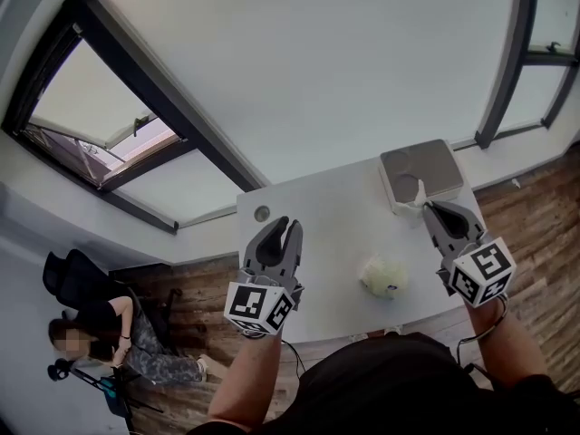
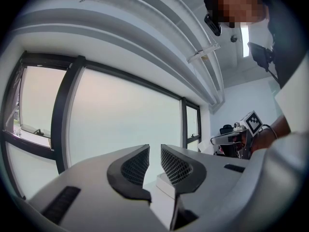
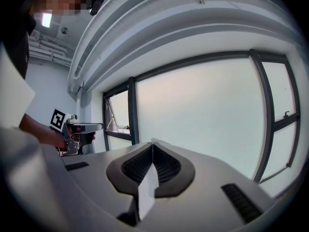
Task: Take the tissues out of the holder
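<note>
Seen from above, a person holds two grippers over a white worktop. Nearest, on the person's left, the left gripper hangs above the worktop's near edge. In its own view its fingers stand a narrow gap apart with nothing pressed between them, and only the bright window shows through the gap. It takes no part in the pull at this moment. To the right of those fingers, and just short and left of the right gripper's fingers, a crumpled tissue lies loose on the worktop. That suggests at least one tissue is already out. On the person's right, the right gripper points roughly level. Its fingers are closed together on a thin white tissue, which hangs down from between the pads. From the head view this tissue appears to run from the fingertips to the near edge of the holder, so it looks partly drawn but not yet clear. The holder, a flat grey square box on a white base, sits just beyond the right fingertips at the worktop's far right corner. Its inside cannot be seen, so how many tissues remain is unknown. Judging from this, the task is under way: the pinched tissue is left to be freed and set down, then any others. Farthest off, large windows fill the background.
</note>
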`<state>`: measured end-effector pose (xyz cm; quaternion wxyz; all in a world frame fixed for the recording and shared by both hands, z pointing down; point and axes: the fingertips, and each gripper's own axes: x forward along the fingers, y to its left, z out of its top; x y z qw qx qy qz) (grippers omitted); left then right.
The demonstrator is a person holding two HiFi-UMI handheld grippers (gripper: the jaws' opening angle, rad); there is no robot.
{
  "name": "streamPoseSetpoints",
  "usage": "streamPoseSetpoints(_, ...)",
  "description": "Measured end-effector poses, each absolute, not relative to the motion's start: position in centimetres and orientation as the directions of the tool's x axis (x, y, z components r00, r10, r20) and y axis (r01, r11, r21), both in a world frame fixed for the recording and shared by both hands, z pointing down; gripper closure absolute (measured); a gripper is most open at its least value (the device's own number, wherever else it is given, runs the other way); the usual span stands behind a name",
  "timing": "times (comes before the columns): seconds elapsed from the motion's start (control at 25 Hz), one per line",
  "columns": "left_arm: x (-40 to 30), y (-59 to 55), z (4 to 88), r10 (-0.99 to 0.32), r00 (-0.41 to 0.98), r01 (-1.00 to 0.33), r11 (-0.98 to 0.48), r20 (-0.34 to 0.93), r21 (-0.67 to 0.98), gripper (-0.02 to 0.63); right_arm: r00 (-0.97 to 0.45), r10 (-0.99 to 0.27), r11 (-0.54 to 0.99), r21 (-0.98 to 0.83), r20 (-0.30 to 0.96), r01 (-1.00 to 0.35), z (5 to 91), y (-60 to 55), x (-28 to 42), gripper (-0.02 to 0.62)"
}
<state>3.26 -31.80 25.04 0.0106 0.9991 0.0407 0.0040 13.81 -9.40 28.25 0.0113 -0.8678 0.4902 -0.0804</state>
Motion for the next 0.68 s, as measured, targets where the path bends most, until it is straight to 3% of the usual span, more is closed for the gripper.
streamPoseSetpoints(0.68, 2.76, -31.62, 24.5, 0.086, 0.996, 0.086, -0.996, 0.004, 0.003, 0.525, 0.49, -0.862, -0.502, -0.081, 0.128, -0.861, 27.83, -9.89, 13.06, 0.589)
